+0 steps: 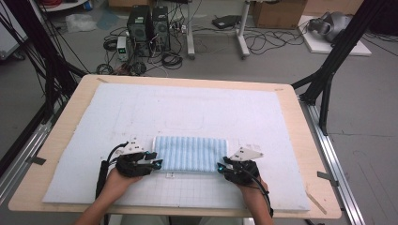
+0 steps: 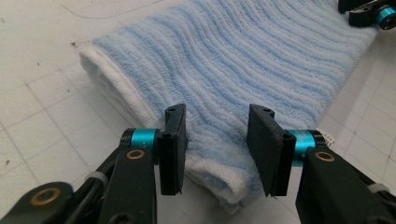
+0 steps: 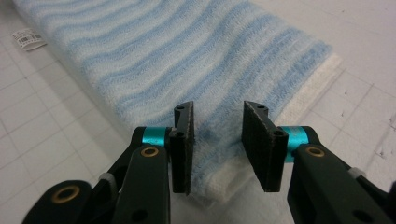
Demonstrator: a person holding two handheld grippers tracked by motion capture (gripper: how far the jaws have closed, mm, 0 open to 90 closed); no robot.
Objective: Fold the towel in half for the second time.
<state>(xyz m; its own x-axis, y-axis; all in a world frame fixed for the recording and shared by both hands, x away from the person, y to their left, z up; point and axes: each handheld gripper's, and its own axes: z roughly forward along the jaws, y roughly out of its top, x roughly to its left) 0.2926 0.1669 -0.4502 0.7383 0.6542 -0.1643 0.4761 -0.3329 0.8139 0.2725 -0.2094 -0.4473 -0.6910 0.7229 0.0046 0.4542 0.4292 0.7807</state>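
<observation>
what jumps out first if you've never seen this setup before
A folded blue-and-white striped towel lies at the near middle of the white gridded mat that covers the wooden table. A hand-held gripper sits at each of its short ends, the left hand-held gripper and the right hand-held gripper, jaws open over the towel's near corners. Behind the table, computer towers stand among tangled cables on the floor.
</observation>
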